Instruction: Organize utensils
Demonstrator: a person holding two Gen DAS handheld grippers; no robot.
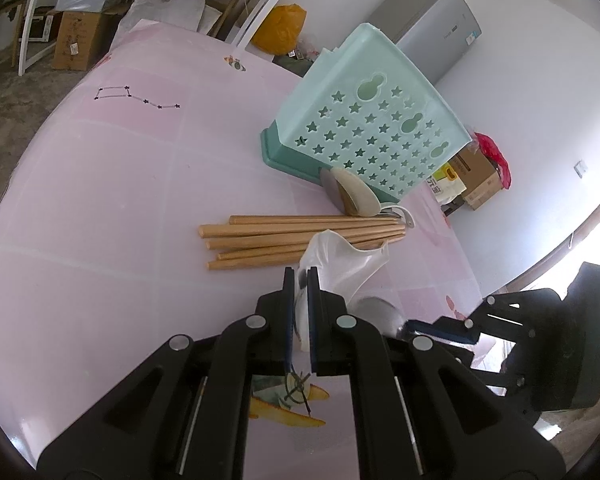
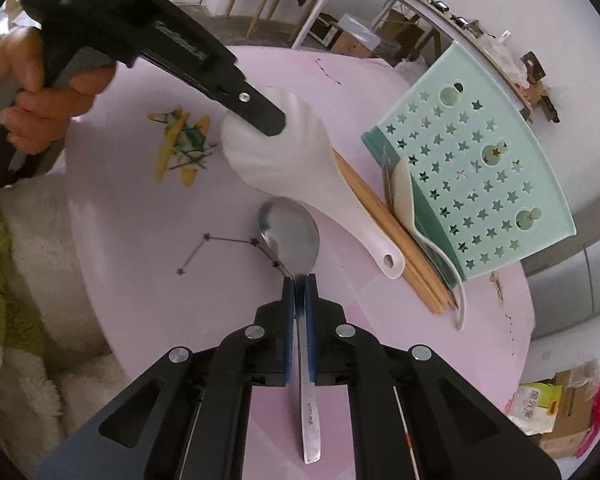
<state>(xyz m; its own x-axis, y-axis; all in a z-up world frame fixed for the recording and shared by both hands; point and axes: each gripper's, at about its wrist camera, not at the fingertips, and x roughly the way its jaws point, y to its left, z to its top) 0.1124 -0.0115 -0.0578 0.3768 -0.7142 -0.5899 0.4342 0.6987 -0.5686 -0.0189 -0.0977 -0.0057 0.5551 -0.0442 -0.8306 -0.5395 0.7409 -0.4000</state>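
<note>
The steel spoon (image 2: 290, 236) looked light, stiff and slick, best gripped at the flat handle, where the right tongs (image 2: 300, 280) were clamped just behind the bowl. It was polished, with a round bowl, over the pink counter (image 2: 140, 240) near the chopsticks (image 2: 384, 224). The left tongs (image 1: 300, 276) pinched the white spoon's (image 2: 300, 164) scalloped rim; glazed, probably brittle.

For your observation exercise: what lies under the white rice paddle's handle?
Under the white rice paddle, wooden chopsticks pass beneath its handle on the pink tablecloth. Their covered stretch is hidden.
</note>
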